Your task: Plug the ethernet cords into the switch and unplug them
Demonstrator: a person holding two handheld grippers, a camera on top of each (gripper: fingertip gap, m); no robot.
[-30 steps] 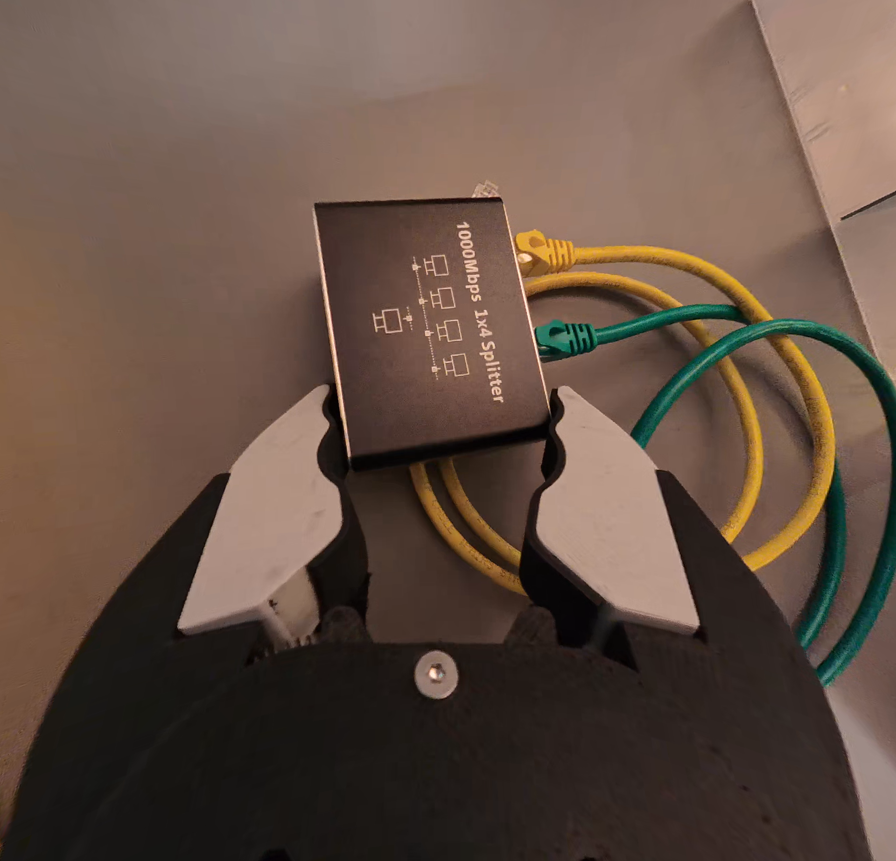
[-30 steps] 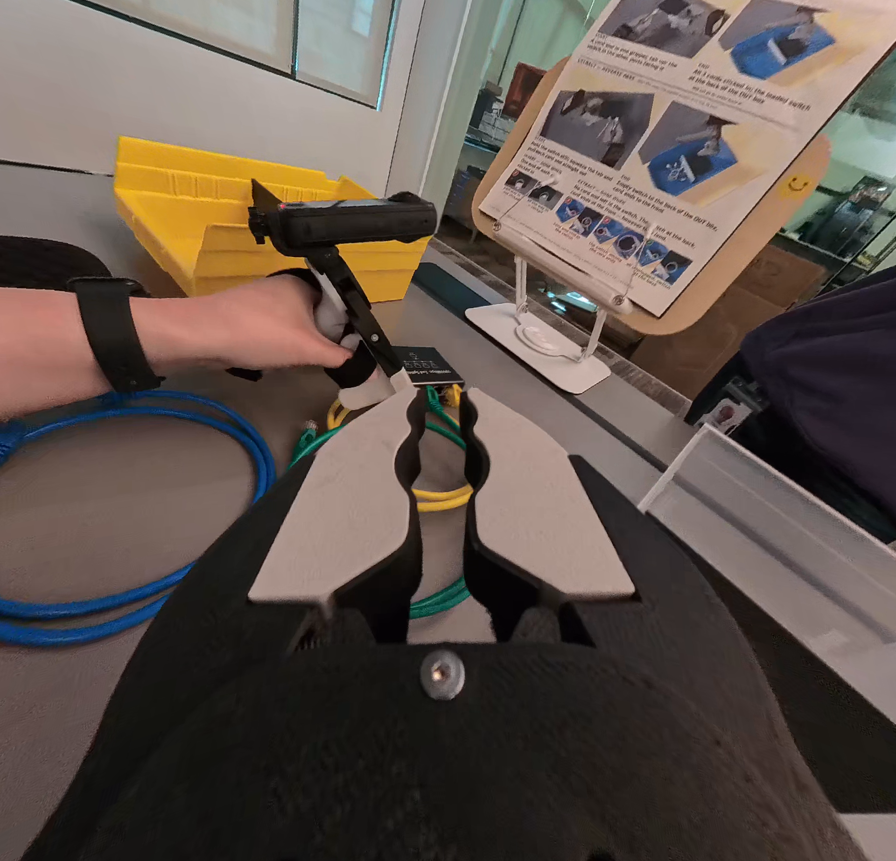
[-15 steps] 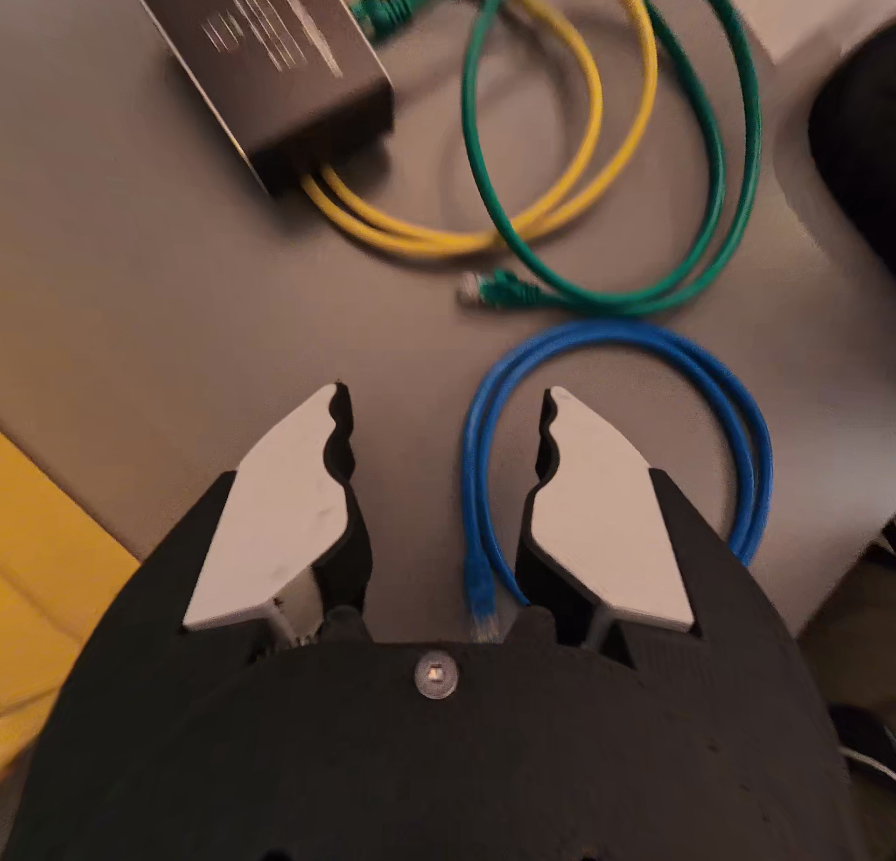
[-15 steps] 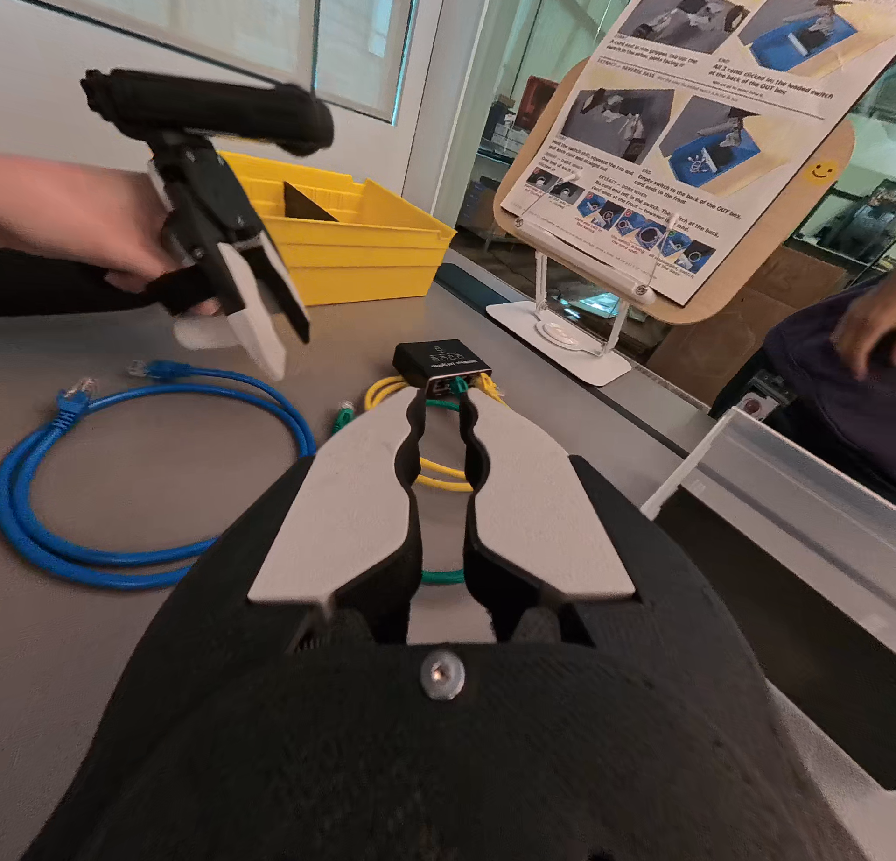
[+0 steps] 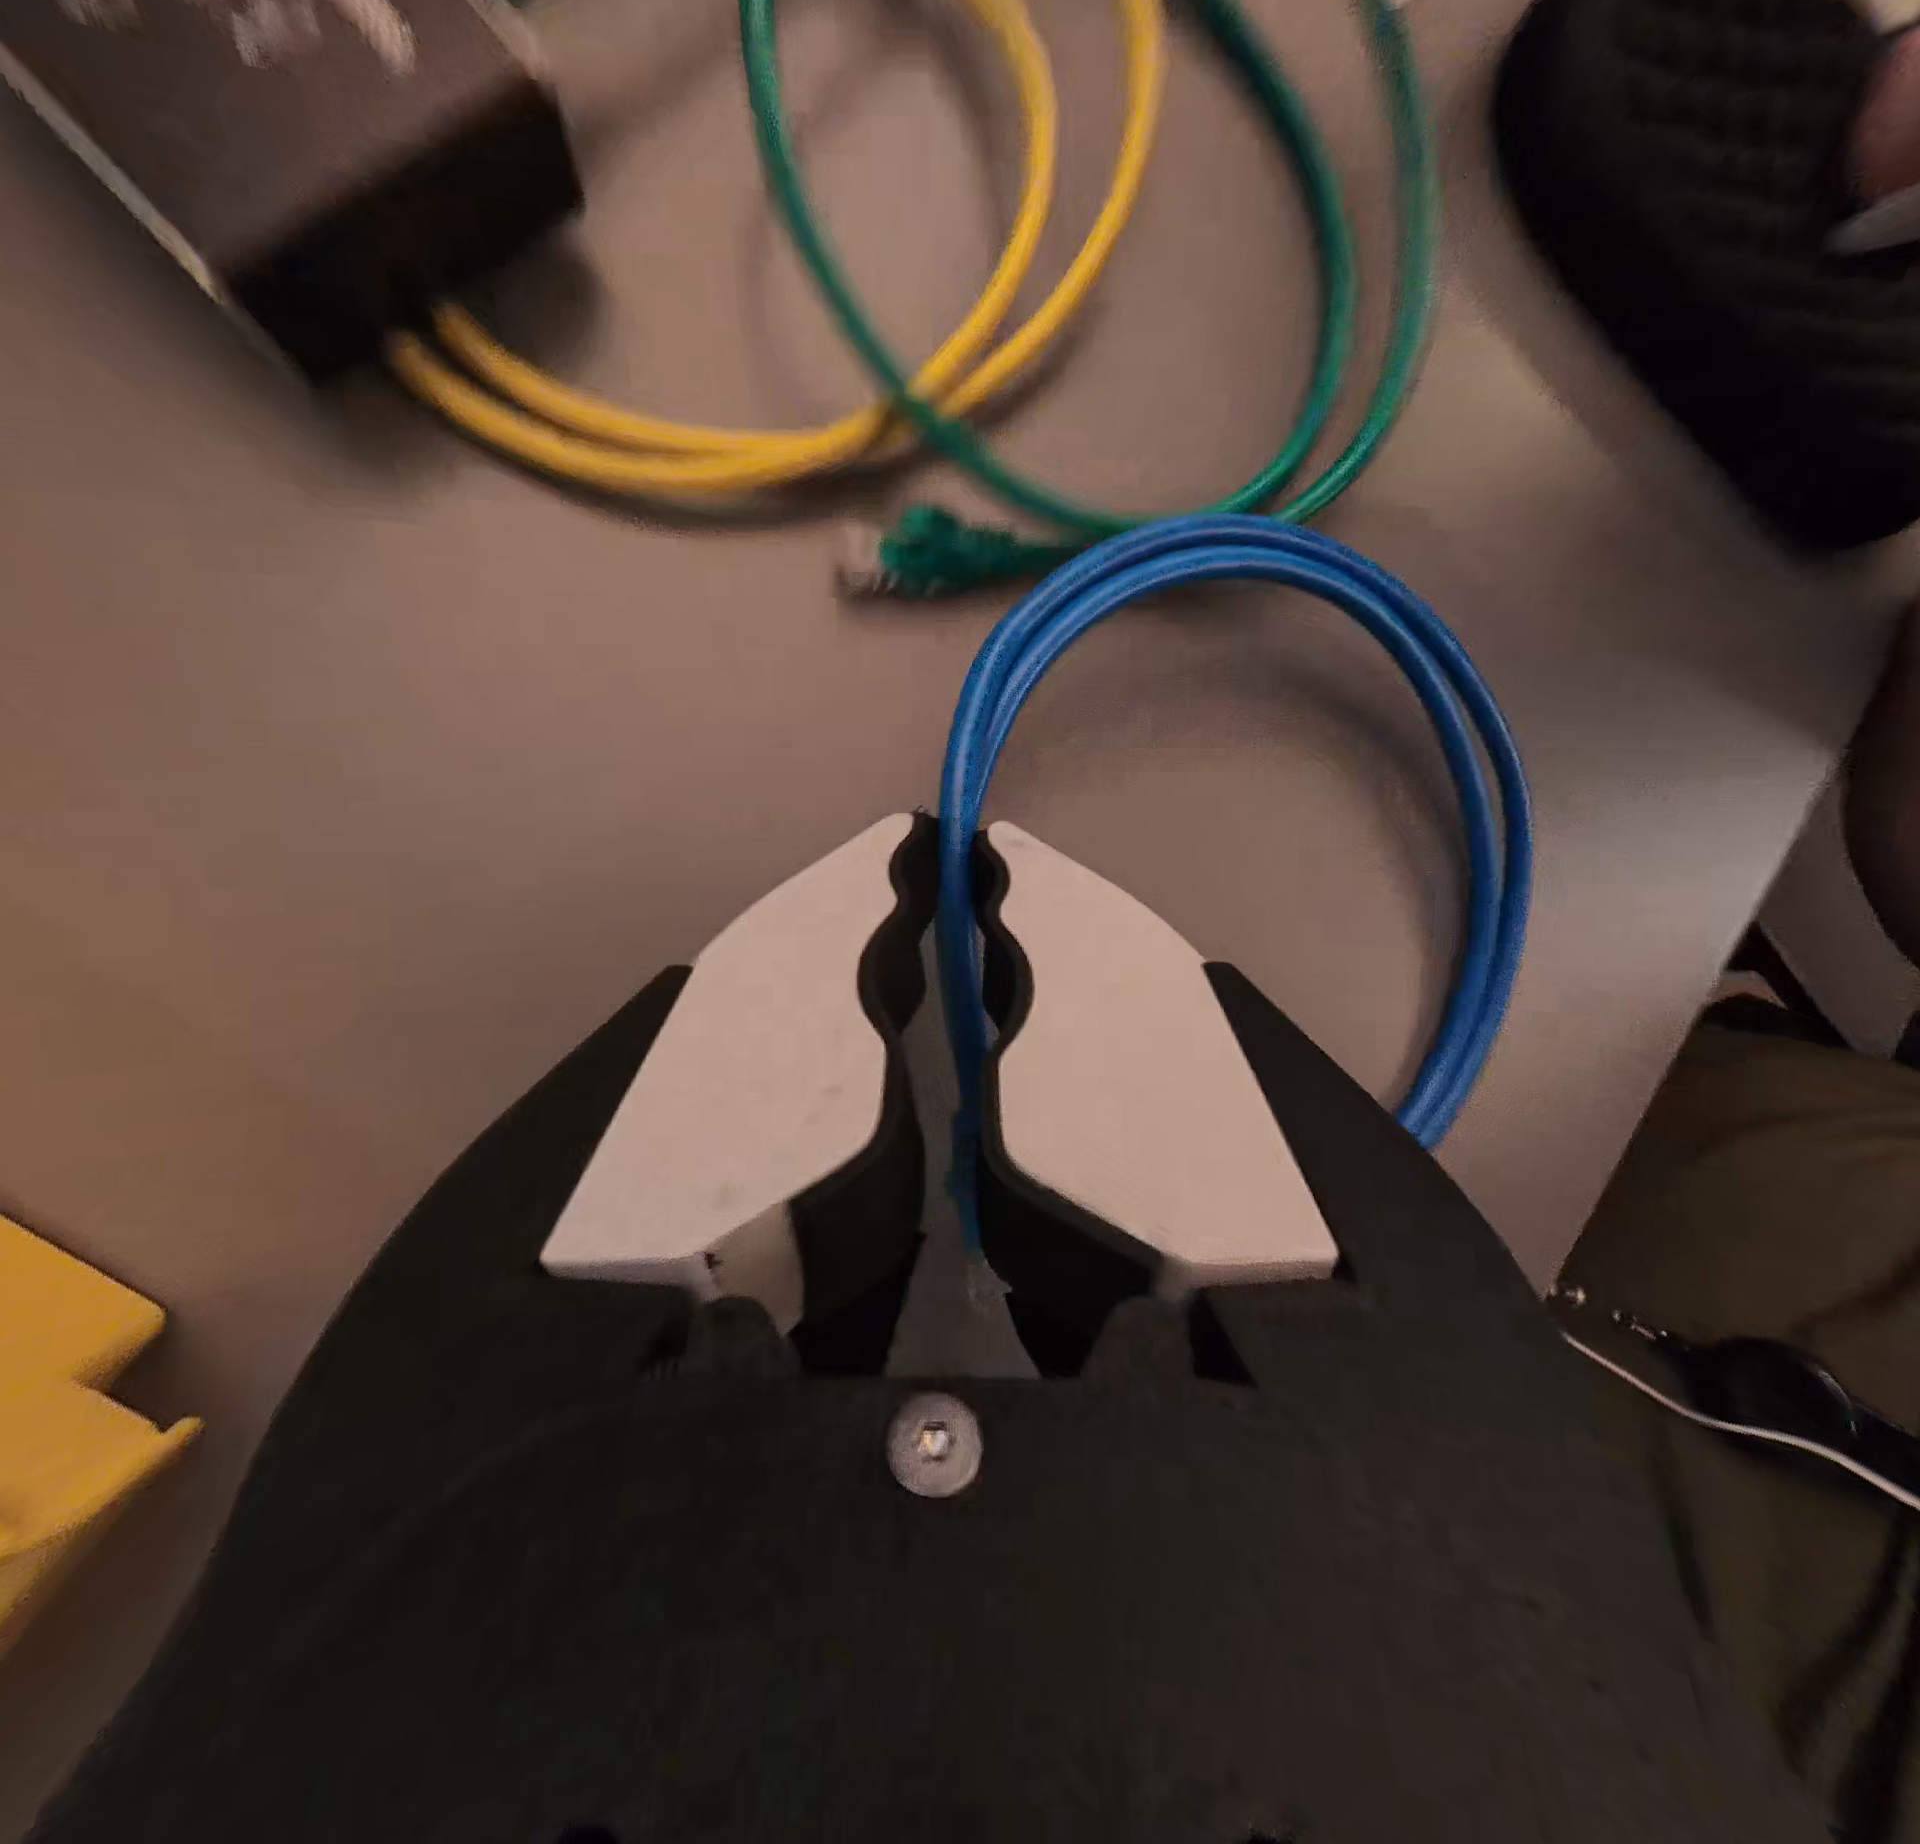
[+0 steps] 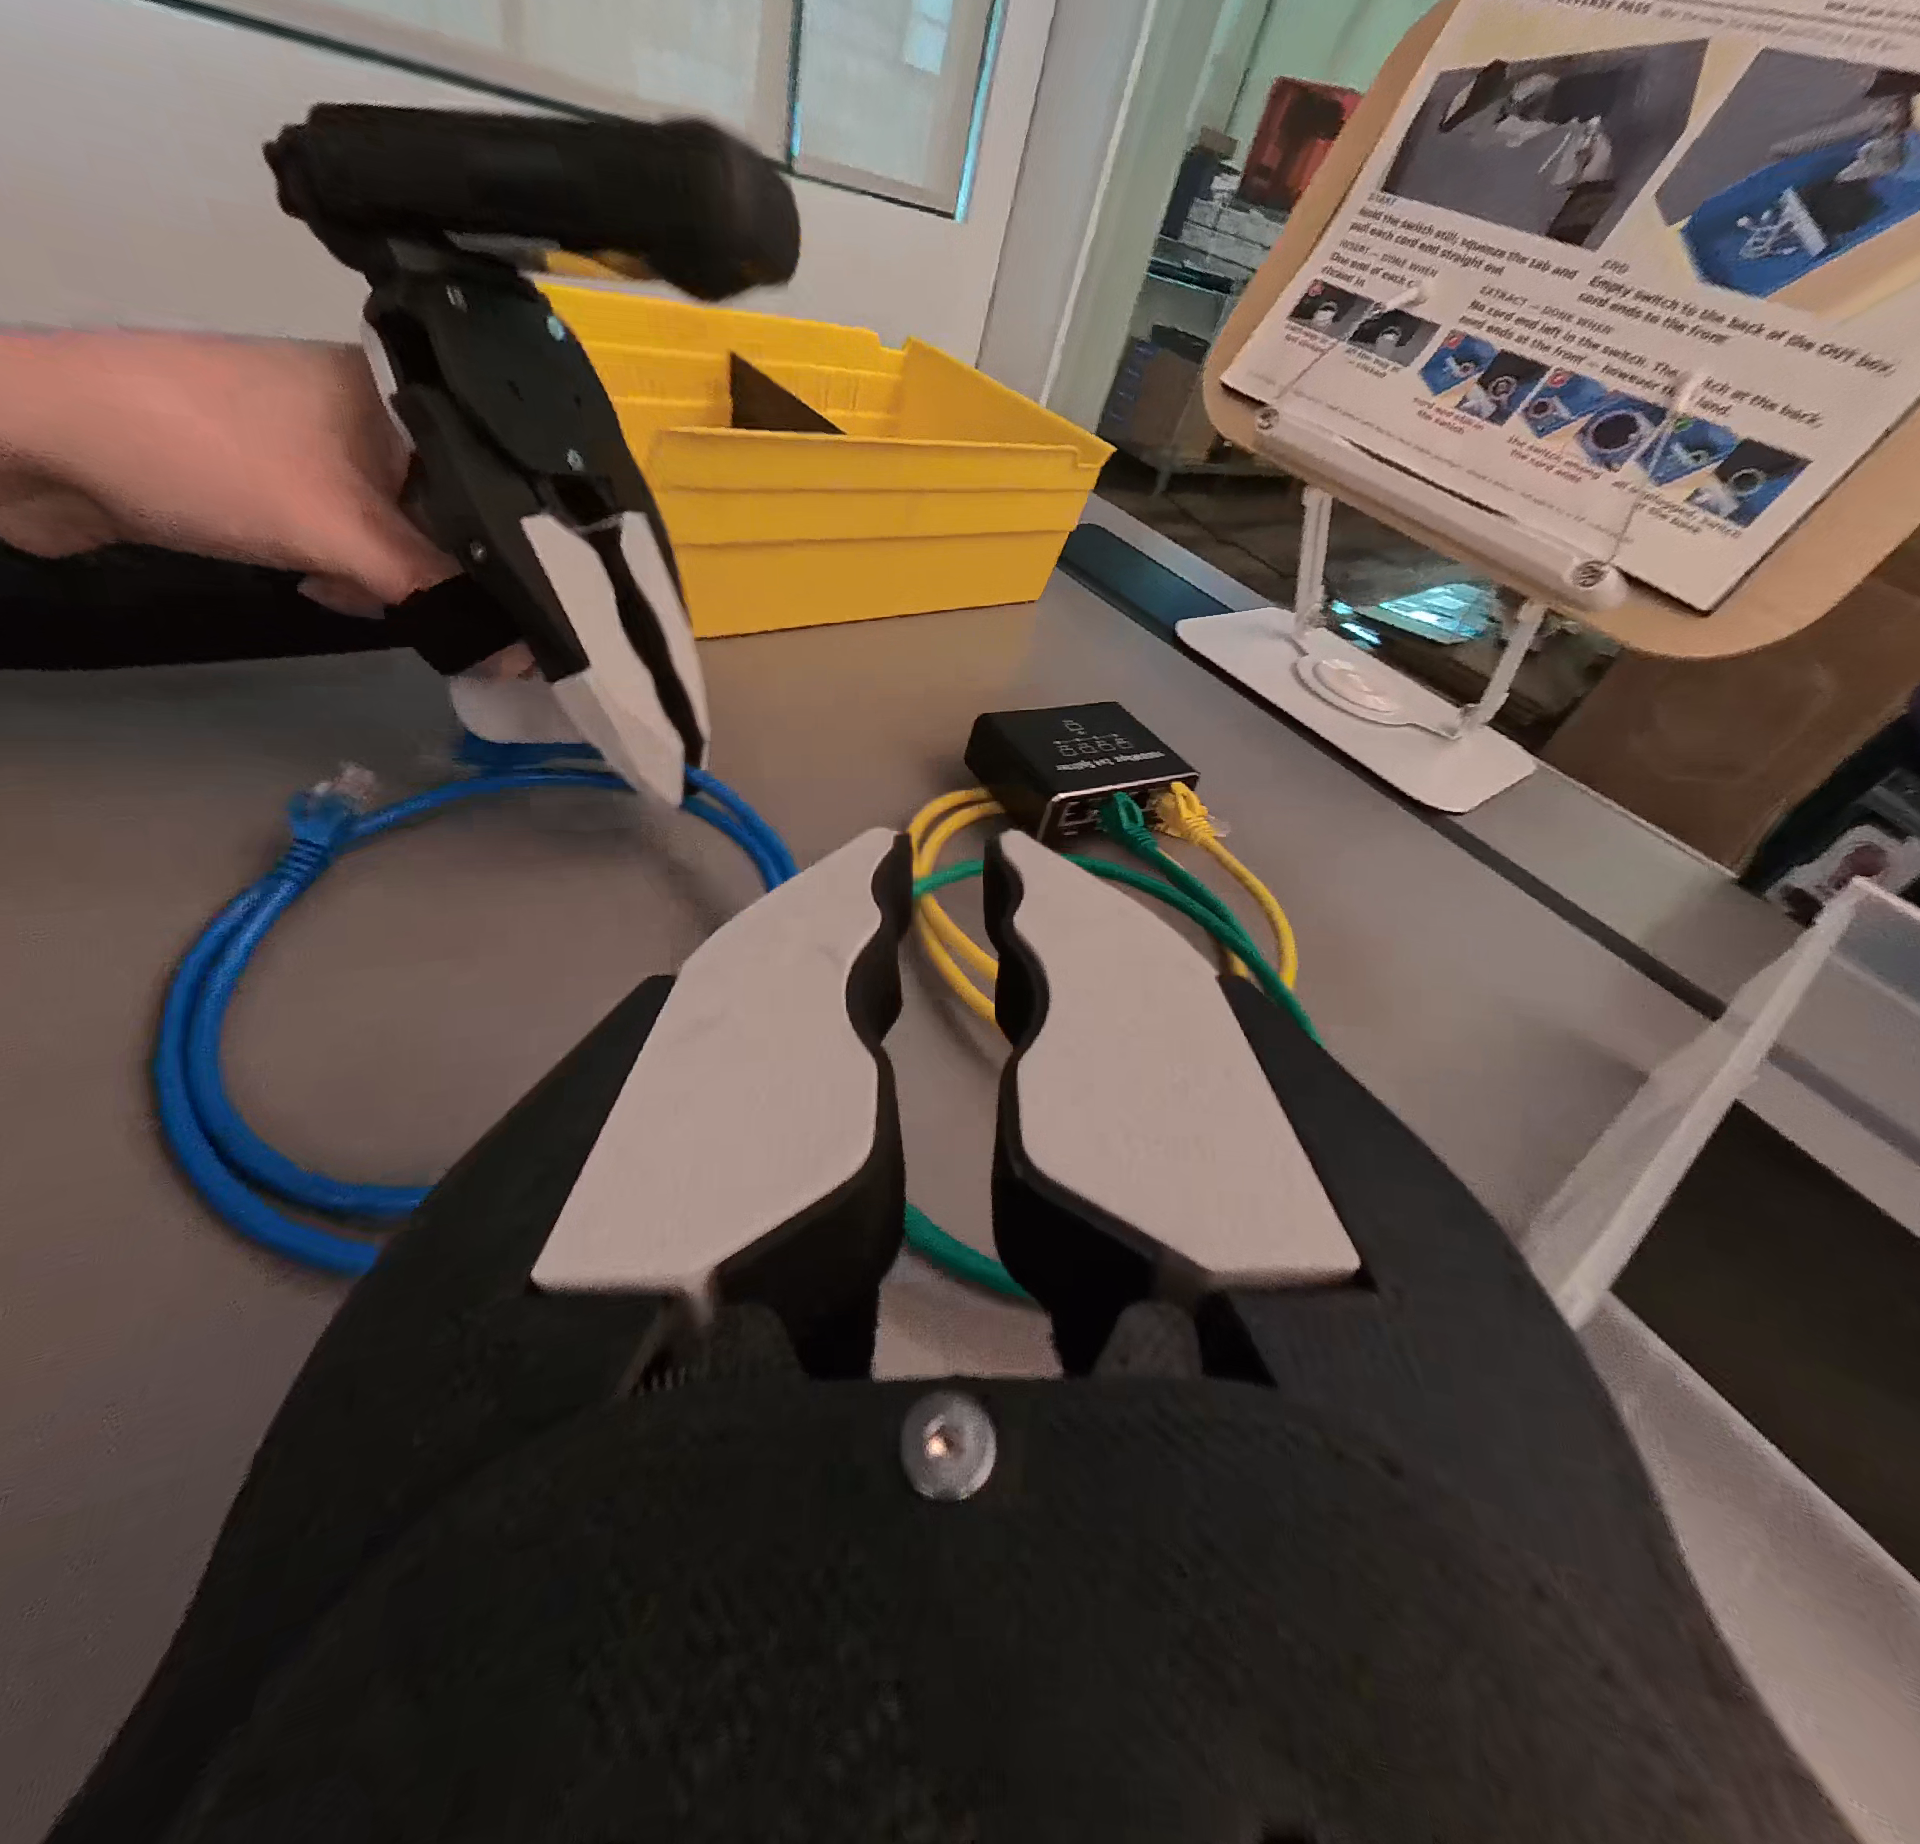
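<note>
Table (image 6: 1039, 651): switch (image 6: 1075, 760) sat far centre, green cord (image 6: 1195, 890) and yellow cord (image 6: 1262, 890) plugged in its near face. Blue cord (image 5: 1226, 568) coiled near left. Your left claw (image 5: 951, 828) was nearly closed on the blue cord just behind its plug. Right claw (image 6: 948, 844) hung narrowly open, empty. Re-grip closer to the plug, I'd judge, before aiming.

Left hand-held gripper (image 5: 951, 828) clamped, right hand-held gripper (image 6: 948, 849) parted

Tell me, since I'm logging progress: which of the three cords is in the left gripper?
The blue cord. The left gripper is shut on it near one end, while the yellow cord and green cord lie untouched by the switch.
</note>
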